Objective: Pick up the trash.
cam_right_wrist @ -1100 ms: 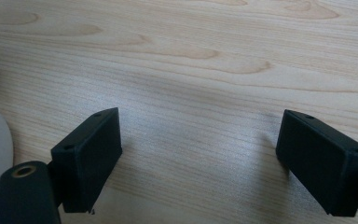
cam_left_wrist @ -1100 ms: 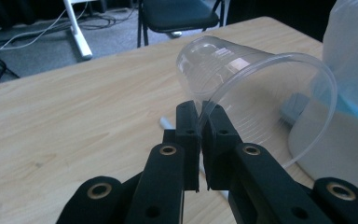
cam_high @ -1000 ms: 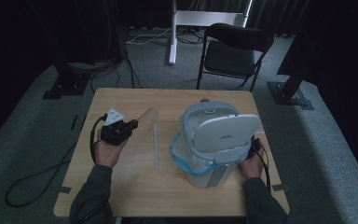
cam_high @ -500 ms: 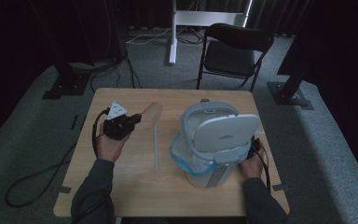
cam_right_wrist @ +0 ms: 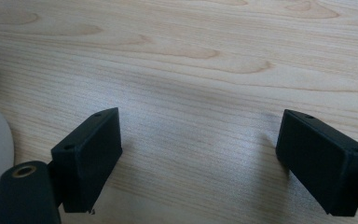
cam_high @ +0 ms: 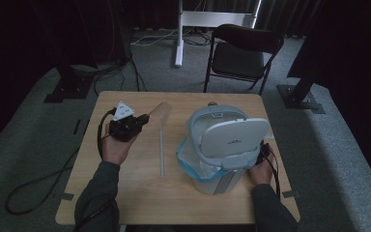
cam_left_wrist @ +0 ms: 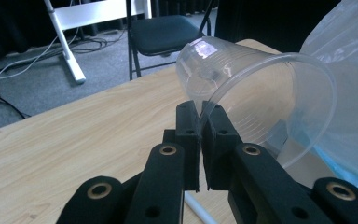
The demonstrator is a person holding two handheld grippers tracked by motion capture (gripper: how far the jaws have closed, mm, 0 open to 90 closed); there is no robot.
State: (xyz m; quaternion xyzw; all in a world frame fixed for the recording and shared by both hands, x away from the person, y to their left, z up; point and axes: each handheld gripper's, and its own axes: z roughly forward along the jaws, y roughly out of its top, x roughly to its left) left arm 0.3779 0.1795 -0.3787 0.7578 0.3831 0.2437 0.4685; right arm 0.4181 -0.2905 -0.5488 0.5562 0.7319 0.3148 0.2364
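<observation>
Wooden tabletop (cam_right_wrist: 205, 56) lay bare under the right gripper (cam_right_wrist: 200, 154), whose jaws stood spread wide at the table's near right edge, just beside the bin (cam_high: 222, 145). That pale grey bin stood upright with its lid (cam_high: 234, 137) raised and a clear, blue-edged bag (cam_high: 186, 154) lining it; its contents could not be made out. Farther left, the left gripper (cam_left_wrist: 199, 123) pinched the rim of a clear plastic cup (cam_left_wrist: 261, 102), held tipped on its side above the table, apparently empty. A white straw (cam_high: 161, 145) lay between cup and bin.
</observation>
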